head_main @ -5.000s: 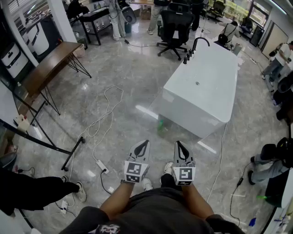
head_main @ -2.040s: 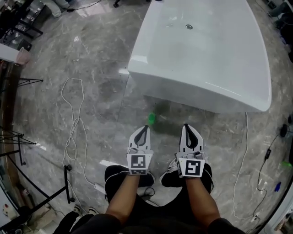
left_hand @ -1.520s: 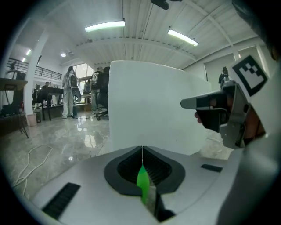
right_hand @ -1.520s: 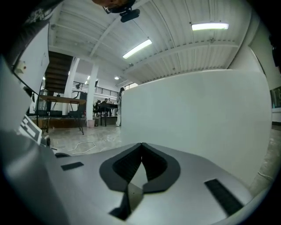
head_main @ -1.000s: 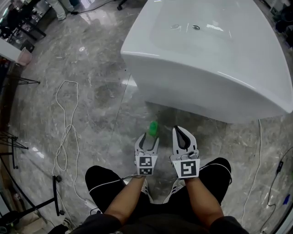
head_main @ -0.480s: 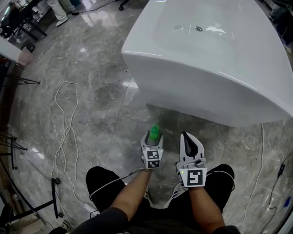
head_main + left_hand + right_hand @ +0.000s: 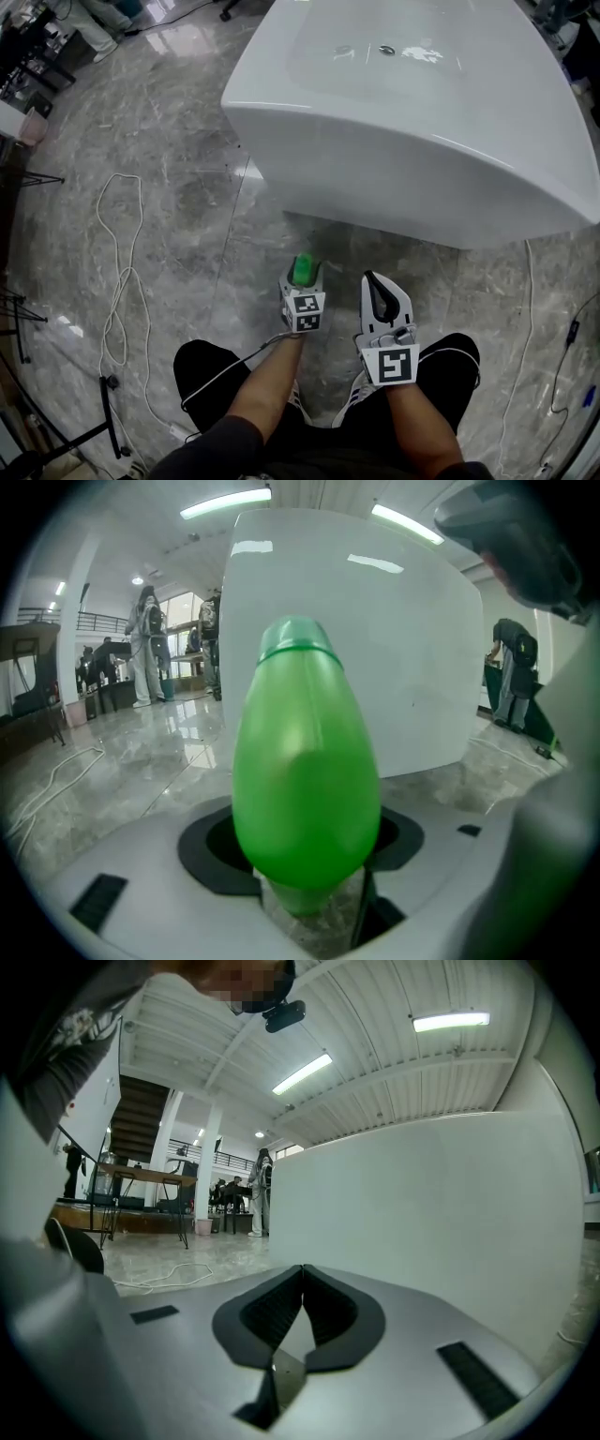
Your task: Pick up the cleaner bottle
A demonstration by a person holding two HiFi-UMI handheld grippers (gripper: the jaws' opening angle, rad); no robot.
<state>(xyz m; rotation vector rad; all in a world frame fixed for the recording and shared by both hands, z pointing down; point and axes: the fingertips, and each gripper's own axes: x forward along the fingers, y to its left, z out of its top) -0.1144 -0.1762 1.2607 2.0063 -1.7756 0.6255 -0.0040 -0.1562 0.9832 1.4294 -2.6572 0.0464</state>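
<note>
Left gripper (image 7: pixel 302 279) angled down, jaws wide; right gripper (image 7: pixel 372 279) level, jaws together.

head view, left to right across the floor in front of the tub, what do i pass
white cable → green cleaner bottle → right tongs → thin cable

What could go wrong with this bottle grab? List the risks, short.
1. The green bottle stands free on the glossy floor inside the open left claw; if one pad touches first, it may tip or skid.
2. Its body is rounded and tapering, so closing could squeeze it out.
</note>
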